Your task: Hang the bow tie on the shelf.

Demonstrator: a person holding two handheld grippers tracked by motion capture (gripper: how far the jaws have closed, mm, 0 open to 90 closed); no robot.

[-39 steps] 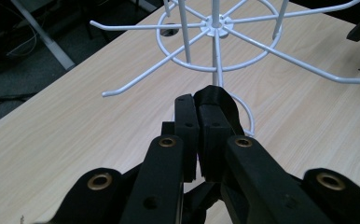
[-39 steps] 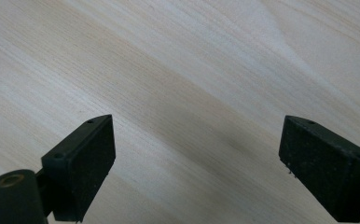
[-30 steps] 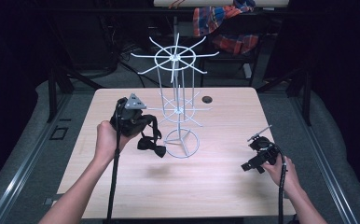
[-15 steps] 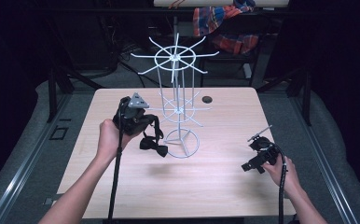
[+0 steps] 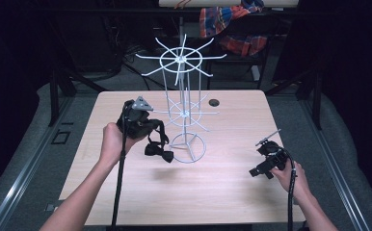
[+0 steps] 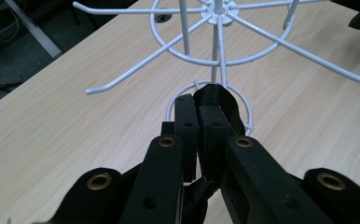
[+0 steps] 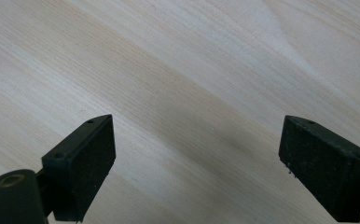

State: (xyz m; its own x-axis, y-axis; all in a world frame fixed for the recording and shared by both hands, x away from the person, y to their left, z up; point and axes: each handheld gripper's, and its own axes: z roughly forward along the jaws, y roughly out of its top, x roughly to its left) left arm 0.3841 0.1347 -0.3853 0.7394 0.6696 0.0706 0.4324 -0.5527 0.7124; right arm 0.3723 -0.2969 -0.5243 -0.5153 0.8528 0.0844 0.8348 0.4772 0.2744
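A white wire rack (image 5: 184, 113) with hooked arms on two tiers stands mid-table on a round base. My left gripper (image 5: 151, 130) is shut on the black strap (image 6: 225, 105) of a black bow tie (image 5: 158, 153), which dangles just left of the rack's base ring (image 6: 176, 100). In the left gripper view the strap loops out of the closed jaws, under the lower tier's arms (image 6: 136, 70). My right gripper (image 5: 255, 172) hovers low over the table's right front, jaws wide apart with bare wood (image 7: 192, 107) between them.
A small dark round hole (image 5: 214, 102) sits in the tabletop behind the rack. Checked cloth (image 5: 232, 24) hangs beyond the far edge. Open wood (image 5: 198, 192) spreads in front of the rack between my two arms.
My left gripper has moved slightly right toward the rack with the bow tie. The right gripper has stayed put.
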